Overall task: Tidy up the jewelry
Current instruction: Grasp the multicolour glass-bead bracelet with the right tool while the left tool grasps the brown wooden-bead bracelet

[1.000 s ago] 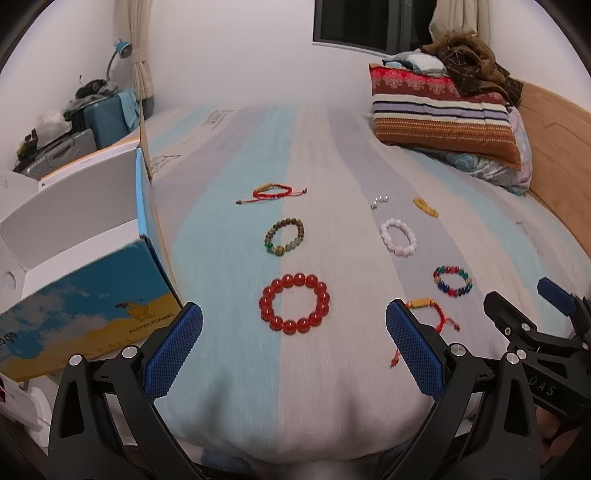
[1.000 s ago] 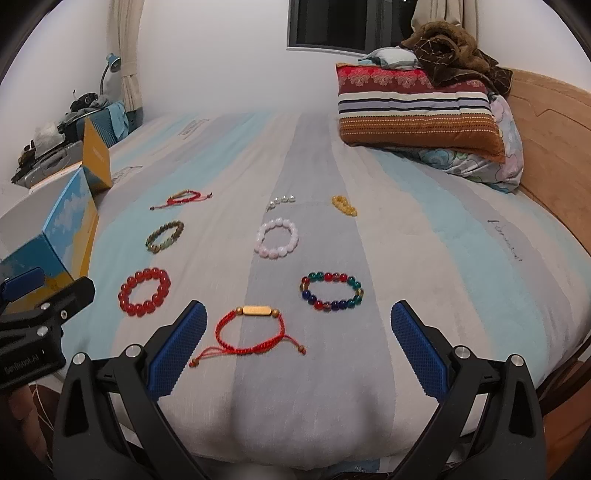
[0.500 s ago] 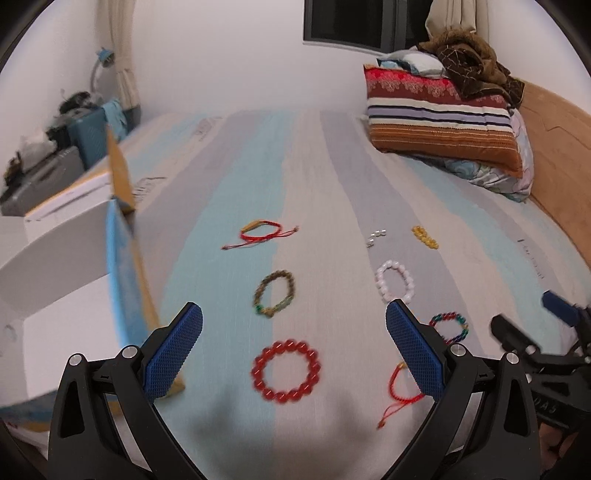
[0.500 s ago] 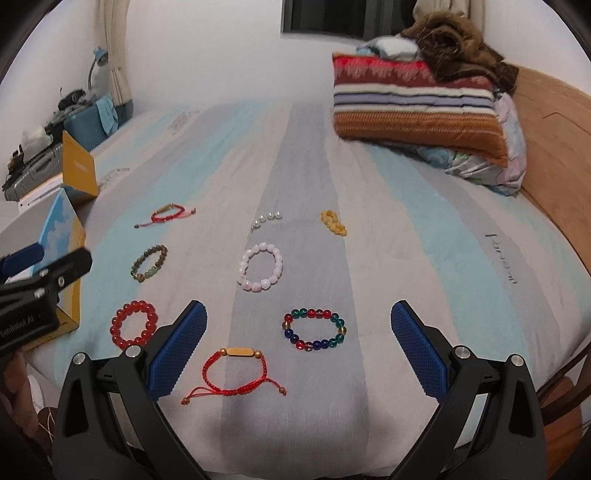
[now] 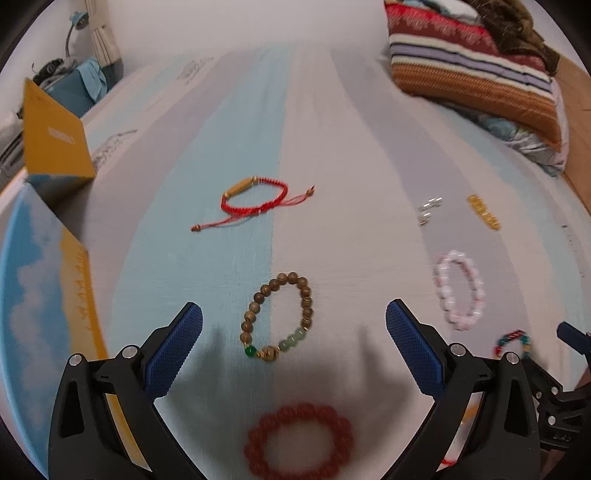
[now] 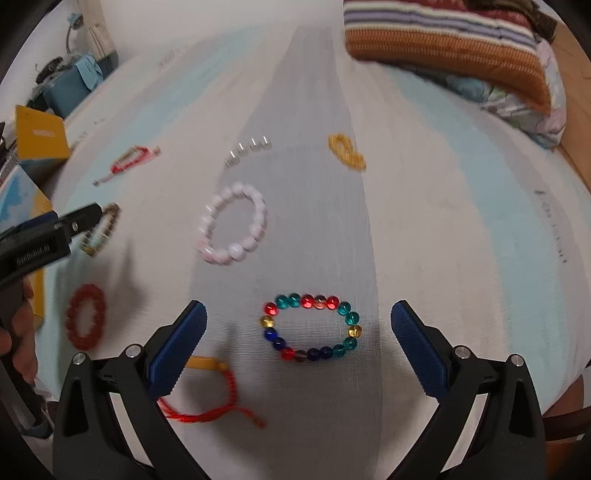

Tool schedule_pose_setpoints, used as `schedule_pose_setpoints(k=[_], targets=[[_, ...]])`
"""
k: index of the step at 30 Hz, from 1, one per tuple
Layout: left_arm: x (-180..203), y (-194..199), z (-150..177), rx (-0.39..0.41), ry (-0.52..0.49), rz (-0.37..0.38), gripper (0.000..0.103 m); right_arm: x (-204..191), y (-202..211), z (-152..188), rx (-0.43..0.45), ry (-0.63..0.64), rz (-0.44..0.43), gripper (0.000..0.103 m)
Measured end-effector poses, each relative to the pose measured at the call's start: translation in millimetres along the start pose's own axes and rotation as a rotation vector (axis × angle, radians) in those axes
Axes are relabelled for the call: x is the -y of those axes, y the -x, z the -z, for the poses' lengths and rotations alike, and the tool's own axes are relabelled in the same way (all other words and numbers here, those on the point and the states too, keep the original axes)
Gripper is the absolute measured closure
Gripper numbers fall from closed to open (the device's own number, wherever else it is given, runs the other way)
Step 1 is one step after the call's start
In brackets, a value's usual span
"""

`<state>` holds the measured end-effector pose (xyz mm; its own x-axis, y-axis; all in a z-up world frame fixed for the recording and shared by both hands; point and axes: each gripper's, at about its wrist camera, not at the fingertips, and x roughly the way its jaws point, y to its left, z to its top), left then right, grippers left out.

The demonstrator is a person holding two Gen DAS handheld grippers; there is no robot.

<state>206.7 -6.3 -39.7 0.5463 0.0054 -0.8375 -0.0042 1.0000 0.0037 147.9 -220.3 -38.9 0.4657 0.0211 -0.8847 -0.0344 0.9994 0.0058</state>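
Note:
Several bracelets lie on a striped bedspread. In the left wrist view my left gripper [image 5: 293,332] is open and empty, low over a brown wooden bead bracelet [image 5: 279,317]; a red bead bracelet [image 5: 299,445] lies below it and a red cord bracelet [image 5: 255,201] beyond. In the right wrist view my right gripper [image 6: 299,332] is open and empty, straddling a multicoloured bead bracelet [image 6: 312,326]. A pink bead bracelet [image 6: 234,223], a second red cord bracelet [image 6: 207,391], small white beads [image 6: 249,149] and a yellow chain [image 6: 347,151] lie around.
An open blue-and-yellow cardboard box [image 5: 44,295] stands at the bed's left edge. Striped pillows [image 5: 476,70] with clothes are piled at the far right by a wooden headboard. Luggage and a lamp [image 5: 74,22] stand at the far left.
Both grippers have moved forward and down towards the bed. The left one now hangs over the brown bracelet, the right one over the multicoloured bracelet. Both stay open.

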Motion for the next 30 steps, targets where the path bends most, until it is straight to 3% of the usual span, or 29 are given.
schedule_pose_setpoints(k=[5,13,18,24,25,26,27,28,30], targets=[[-6.0,-23.7,-1.5,-0.033,0.001,-0.023,0.006,8.3,-24.9,6.2,-0.057,0.009,0.003,0.008],[-5.9,-43.6,2.6,-0.074,-0.028,-0.038,0.006,16.9,-41.8,9.9,-0.109,-0.011,-0.018,0.026],[-7.4,-44.4,5.7,-0.077,-0.016,-0.011,0.014,12.8,-40.3,10.5,-0.108,-0.003,-0.011,0.037],[-0.7,-37.8,9.9,-0.066,-0.028,-0.006,0.04,14.4,-38.4,10.5,-0.101,0.0,-0.012,0.053],[-0.2,-37.0,10.2,-0.066,-0.031,-0.004,0.048,14.2,-37.8,10.8,-0.099,0.0,-0.012,0.058],[-0.4,-36.3,10.4,-0.064,-0.032,0.001,0.062,16.0,-37.6,10.9,-0.098,-0.003,-0.014,0.063],[-1.9,-35.6,10.2,-0.061,-0.03,0.006,0.073,18.3,-38.1,11.5,-0.094,-0.008,-0.014,0.08],[-3.1,-34.2,9.7,-0.055,-0.027,0.011,0.09,19.3,-36.8,11.3,-0.087,-0.017,-0.014,0.089],[-3.9,-33.5,9.4,-0.048,-0.033,0.027,0.096,19.5,-34.4,11.4,-0.078,-0.011,-0.02,0.093]])
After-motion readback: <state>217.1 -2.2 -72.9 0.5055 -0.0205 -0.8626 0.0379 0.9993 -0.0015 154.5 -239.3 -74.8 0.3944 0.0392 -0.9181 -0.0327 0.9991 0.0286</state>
